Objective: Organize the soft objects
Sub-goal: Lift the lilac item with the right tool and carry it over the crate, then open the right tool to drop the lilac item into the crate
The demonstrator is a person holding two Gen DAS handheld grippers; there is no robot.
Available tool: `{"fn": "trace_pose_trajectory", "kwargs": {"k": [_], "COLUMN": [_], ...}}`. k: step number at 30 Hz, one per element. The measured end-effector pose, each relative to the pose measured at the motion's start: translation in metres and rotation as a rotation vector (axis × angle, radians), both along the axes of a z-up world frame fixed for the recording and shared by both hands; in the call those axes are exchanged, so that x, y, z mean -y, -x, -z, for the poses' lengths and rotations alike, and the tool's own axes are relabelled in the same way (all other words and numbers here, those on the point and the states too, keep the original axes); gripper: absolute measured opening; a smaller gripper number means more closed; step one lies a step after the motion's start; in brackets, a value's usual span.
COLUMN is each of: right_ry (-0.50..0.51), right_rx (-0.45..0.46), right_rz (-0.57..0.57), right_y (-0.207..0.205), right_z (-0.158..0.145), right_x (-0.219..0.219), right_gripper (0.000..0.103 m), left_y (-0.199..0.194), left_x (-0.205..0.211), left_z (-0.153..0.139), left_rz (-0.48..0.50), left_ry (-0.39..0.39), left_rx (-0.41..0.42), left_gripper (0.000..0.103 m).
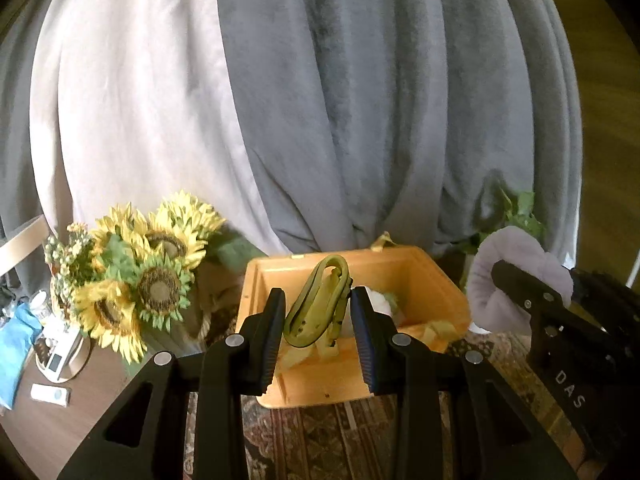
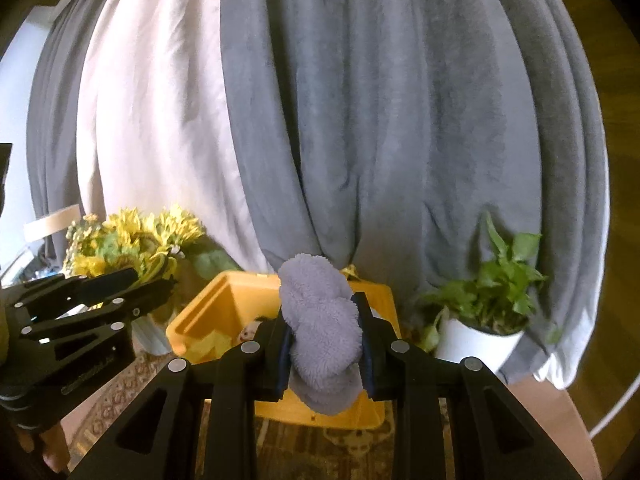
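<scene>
**A:** What is each gripper holding?

**B:** The left gripper (image 1: 318,312) is clamped on a folded olive-green rubbery strap piece (image 1: 318,300). The right gripper (image 2: 324,344) is clamped on a rolled, fluffy lilac-grey cloth (image 2: 320,320). Both hang above an open yellow plastic storage box (image 2: 200,312) on a patterned rug (image 1: 320,432).

**B:** The box already holds some pale items.

**A:** How should the drop go?

**B:** Probably lower each bundle inside the rim before letting go, one at a time, so neither unrolls or catches the wall.

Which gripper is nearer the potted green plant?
Right. The right gripper, shut on the grey fluffy cloth, is beside the potted plant; the left gripper is farther, by the sunflowers.
</scene>
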State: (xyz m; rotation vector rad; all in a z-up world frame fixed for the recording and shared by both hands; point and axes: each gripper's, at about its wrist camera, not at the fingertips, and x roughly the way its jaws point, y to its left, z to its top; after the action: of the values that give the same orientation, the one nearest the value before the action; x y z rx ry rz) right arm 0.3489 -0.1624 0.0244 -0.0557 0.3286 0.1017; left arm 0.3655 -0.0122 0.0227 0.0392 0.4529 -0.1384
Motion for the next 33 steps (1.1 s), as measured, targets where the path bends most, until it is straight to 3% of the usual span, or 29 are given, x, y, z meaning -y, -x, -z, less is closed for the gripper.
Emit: {"fn": "trace_pose_trajectory", "kwargs": {"k": [9, 15, 25, 33], "right_ry": [-0.044, -0.106, -0.128, -0.114], "right_rx": [-0.057, -0.158, -0.358, -0.466], "right_rz": [-0.039, -0.074, -0.104, -0.105], "right_y": [-0.062, -0.106, -0.166, -0.192], "right_z": [0.004, 0.014, 0.040, 0.060], "right_x": [0.011, 0.018, 0.023, 0.023], "right_gripper": [0.029, 0.029, 0.030, 0.034], "left_y": [-0.049, -0.081, -0.135, -0.174], "left_x": [0.002, 0.002, 0.007, 0.016], "left_z": [0.001, 0.009, 0.027, 0.055], "left_rz": [-0.021, -0.015, 0.016, 0.057], "left_ry": [-0.017, 0.003, 0.019, 0.028], "left_rx": [0.002, -0.040, -0.167, -0.343], "left_gripper": [0.034, 0.034, 0.034, 0.034]}}
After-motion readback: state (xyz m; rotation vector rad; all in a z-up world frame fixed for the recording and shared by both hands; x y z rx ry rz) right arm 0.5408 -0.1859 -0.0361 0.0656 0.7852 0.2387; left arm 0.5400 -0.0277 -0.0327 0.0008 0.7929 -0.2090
